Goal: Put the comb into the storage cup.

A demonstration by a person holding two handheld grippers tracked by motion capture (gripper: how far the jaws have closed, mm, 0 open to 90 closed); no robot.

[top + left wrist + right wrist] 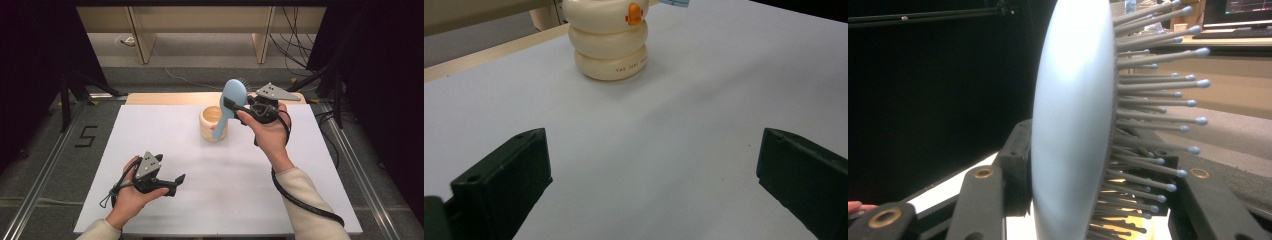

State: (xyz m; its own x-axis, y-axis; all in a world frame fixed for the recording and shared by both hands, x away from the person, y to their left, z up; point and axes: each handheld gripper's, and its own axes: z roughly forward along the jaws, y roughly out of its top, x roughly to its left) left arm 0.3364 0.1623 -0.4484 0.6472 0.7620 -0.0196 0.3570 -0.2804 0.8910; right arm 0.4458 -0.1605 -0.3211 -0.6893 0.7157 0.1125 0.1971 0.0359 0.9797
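A: Right gripper view. Hairbrush [1073, 125] is cut off at the top and bottom edges; its handle runs out of frame. The fingers [1015, 175] are half hidden behind the brush head, so where they press can't be read.

B: Left gripper view. Cream holder [608, 40] is cropped at the top, rim unseen. Its small dark print is too fine to read.

A: High view. Brush handle tip sits in front of the holder [212, 122], so whether it is inside or just before it I cannot tell.
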